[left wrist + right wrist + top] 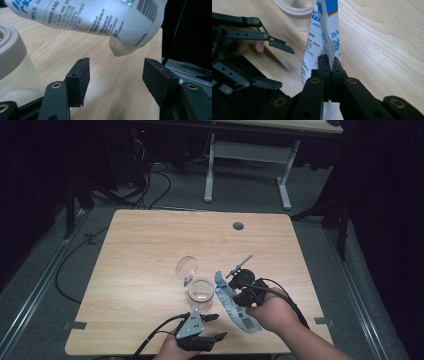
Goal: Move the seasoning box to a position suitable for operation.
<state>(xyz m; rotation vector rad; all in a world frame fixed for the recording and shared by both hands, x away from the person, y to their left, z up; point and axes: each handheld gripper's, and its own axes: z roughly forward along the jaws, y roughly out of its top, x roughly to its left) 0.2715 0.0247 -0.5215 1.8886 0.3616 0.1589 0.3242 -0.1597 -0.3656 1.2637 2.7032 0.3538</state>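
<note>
A white and blue printed pouch (239, 316) hangs tilted over the table, its top end near a clear glass jar (200, 290). The jar's round hinged lid (186, 267) stands flipped open. My right gripper (235, 292) is shut on the pouch; in the right gripper view its jaws (331, 65) pinch the pouch (329, 32) along a folded edge, with the jar (297, 10) just beyond. My left gripper (220, 326) stands open near the table's front edge. In the left gripper view its jaws (116, 67) are apart and empty, under the pouch's bottom corner (125, 47) and beside the jar (12, 62).
The wooden table (150, 245) has a round cable hole (238, 226) at the back right. A white desk frame (247, 165) and floor cables lie beyond the table. In the right gripper view the left gripper (283, 67) sits close to the left of the pouch.
</note>
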